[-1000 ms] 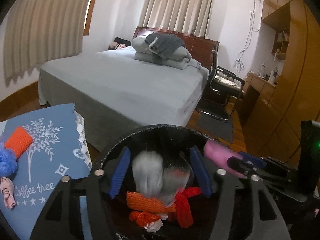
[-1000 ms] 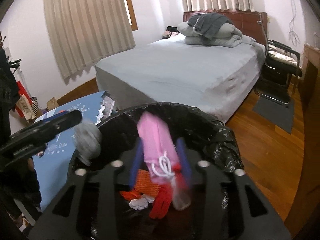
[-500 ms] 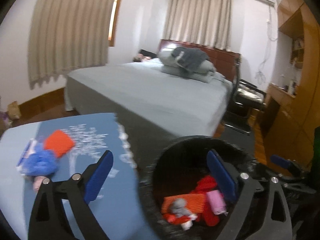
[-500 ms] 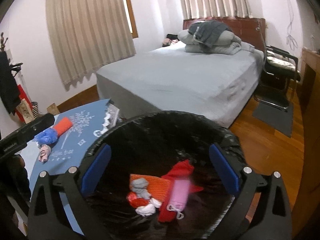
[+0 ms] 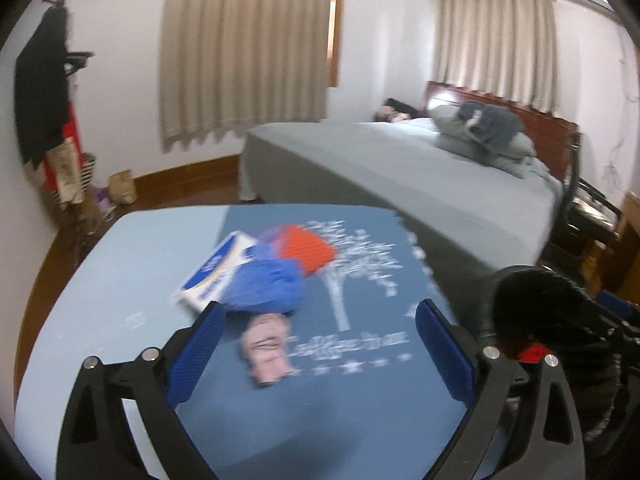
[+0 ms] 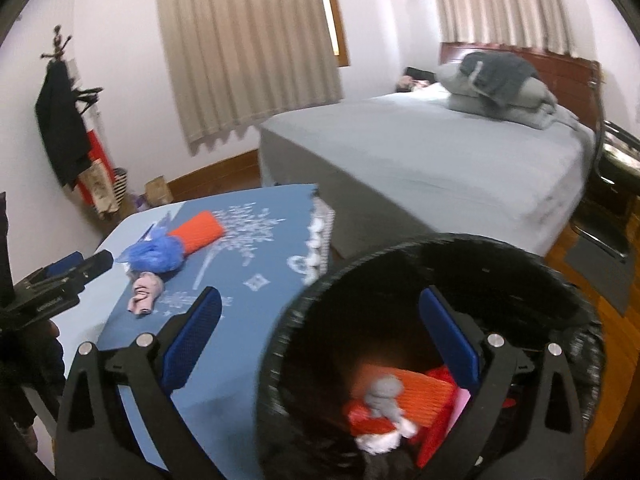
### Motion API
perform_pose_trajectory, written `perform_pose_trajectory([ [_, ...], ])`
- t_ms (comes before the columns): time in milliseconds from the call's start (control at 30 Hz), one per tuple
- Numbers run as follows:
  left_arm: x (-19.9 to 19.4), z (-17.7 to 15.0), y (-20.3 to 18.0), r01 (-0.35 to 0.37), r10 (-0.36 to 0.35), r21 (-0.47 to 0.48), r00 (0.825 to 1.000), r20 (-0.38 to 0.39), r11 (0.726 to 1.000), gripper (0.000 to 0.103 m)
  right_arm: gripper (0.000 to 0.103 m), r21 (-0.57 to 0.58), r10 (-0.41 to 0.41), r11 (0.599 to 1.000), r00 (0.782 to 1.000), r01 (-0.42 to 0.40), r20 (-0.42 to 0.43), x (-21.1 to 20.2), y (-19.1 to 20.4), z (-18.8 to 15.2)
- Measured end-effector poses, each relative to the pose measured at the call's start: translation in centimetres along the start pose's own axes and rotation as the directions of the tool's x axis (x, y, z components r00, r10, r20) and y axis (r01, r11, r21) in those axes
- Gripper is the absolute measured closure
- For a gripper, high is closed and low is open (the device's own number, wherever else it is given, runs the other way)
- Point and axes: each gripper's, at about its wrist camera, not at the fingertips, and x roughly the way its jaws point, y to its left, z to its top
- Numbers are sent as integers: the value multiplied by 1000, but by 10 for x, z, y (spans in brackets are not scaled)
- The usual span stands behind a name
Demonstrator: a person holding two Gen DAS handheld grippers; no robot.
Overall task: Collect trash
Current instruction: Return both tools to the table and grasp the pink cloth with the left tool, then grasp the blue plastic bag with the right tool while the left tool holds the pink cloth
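Observation:
On the blue tablecloth [image 5: 360, 400] lie a crumpled pink piece [image 5: 267, 349], a blue plastic wad [image 5: 266, 286], an orange piece [image 5: 306, 248] and a white-and-blue packet [image 5: 214, 270]. My left gripper [image 5: 320, 344] is open and empty, just in front of the pink piece. The black-lined bin [image 6: 404, 264] holds orange, red, pink and grey trash [image 6: 384, 394]. My right gripper [image 6: 320, 340] is open and empty over the bin's left rim. The table trash also shows in the right wrist view [image 6: 158, 252].
A grey bed [image 6: 440, 160] stands behind the table and bin. A coat rack [image 5: 44, 92] and bags stand at the left wall. A black chair [image 6: 616, 184] and wooden floor lie to the right. The bin edge shows in the left view [image 5: 532, 292].
Both grippers opened and dropped their pieces, grey and pink, into the bin. The left gripper then swung left over the table; the right shifted left over the bin's rim.

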Motion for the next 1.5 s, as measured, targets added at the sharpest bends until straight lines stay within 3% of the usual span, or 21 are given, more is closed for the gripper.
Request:
perform_pose_trajectory([
  [300, 26, -19, 36, -78, 76, -32, 995, -60, 996, 10, 7, -52, 69, 996, 997, -70, -16, 41, 46, 10],
  [767, 87, -32, 44, -91, 80, -57, 980, -183, 994, 21, 7, -61, 99, 993, 993, -103, -66, 86, 61, 15],
  [833, 92, -34, 44, -88, 75, -59, 978, -194, 994, 24, 7, -63, 97, 993, 993, -101, -67, 87, 60, 15],
  [1100, 100, -38, 45, -46, 26, -76, 970, -243, 996, 62, 7, -70, 99, 992, 992, -104, -80, 94, 63, 15],
  [1500, 64, -39, 53, -25, 2, -112, 981, -195, 993, 68, 7, -94, 109, 989, 991, -116, -82, 100, 80, 21],
])
